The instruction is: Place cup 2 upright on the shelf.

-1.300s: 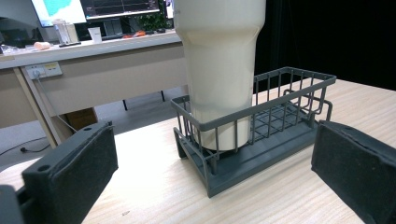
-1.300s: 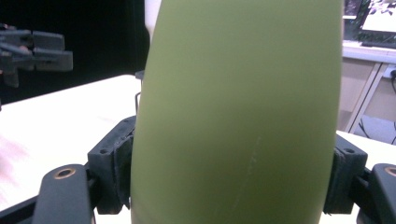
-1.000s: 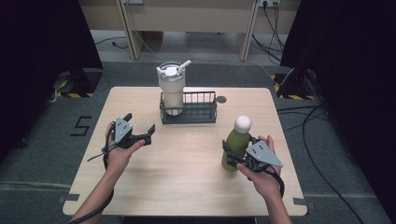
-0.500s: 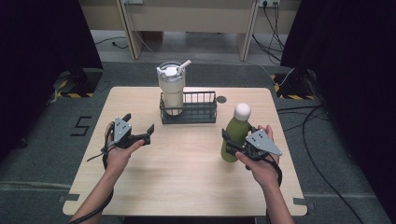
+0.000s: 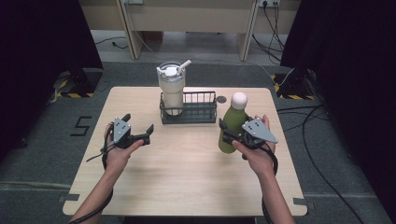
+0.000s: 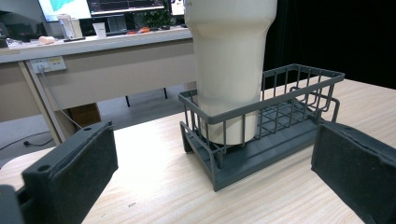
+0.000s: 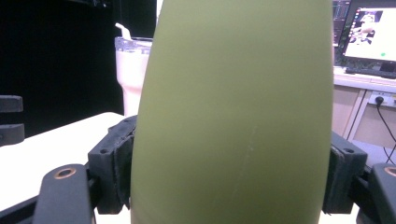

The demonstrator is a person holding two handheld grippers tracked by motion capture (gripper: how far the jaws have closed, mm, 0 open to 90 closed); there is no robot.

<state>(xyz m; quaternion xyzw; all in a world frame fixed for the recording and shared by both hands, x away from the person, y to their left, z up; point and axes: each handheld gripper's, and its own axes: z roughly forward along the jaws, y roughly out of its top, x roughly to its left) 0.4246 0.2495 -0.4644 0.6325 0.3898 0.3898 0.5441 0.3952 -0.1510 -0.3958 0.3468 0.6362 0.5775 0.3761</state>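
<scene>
Green bottle (image 5: 232,127) stands upright, clamped between the right gripper (image 5: 229,134) fingers — the wire basket (image 5: 189,112) just left-forward; left gripper (image 5: 140,132) fingers gape, empty.

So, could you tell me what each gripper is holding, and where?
The right gripper clamps the green bottle around its body; the left gripper holds nothing.

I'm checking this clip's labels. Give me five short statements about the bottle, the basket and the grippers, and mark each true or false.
1. The right gripper is shut on the green bottle. True.
2. The left gripper holds the tumbler. False: its jaws are open and hold nothing.
3. The tumbler stands in the wire basket. True.
4. The green bottle is in the basket. False: it is outside, to its right.
5. The bottle's cap is white. True.
</scene>
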